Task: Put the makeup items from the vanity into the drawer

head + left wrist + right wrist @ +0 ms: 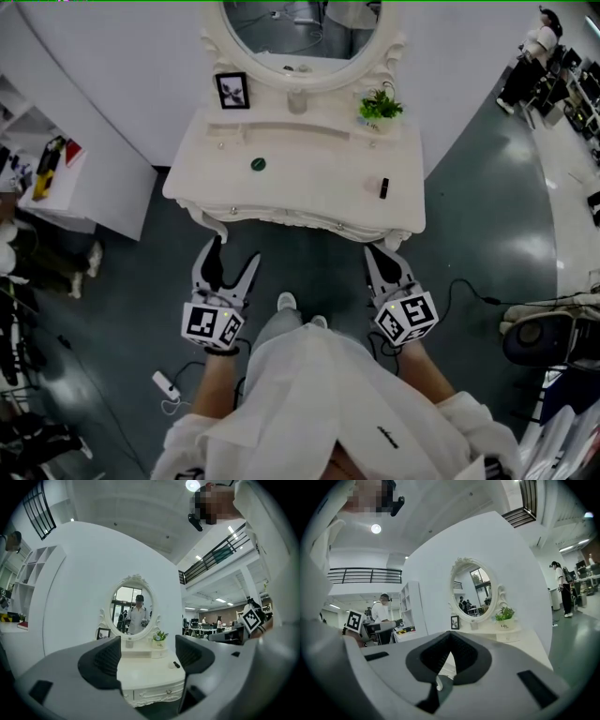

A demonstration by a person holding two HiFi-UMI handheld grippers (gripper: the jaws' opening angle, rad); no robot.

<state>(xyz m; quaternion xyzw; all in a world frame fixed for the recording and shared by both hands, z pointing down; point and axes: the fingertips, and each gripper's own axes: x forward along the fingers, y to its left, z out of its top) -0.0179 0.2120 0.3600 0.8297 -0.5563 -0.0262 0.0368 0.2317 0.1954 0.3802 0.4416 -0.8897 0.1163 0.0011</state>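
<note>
The white vanity point(309, 178) stands ahead of me, its drawer fronts point(151, 694) shut. On its top lie a round green item point(258, 164) at the left and a black tube point(383, 187) at the right, with a small pale item point(370, 185) beside the tube. The tube point(176, 664) also shows in the left gripper view. My left gripper point(234, 250) hangs before the vanity's left front corner, open and empty point(150, 660). My right gripper point(377, 253) is below the right front corner, shut on nothing, its tips meeting point(450, 639).
At the vanity's back stand an oval mirror point(300, 28), a small framed picture point(232, 91) and a potted plant point(380, 106). A white shelf unit point(56, 178) is at the left. A cable and plug point(167, 384) lie on the floor; a dark bag point(544, 333) is at the right.
</note>
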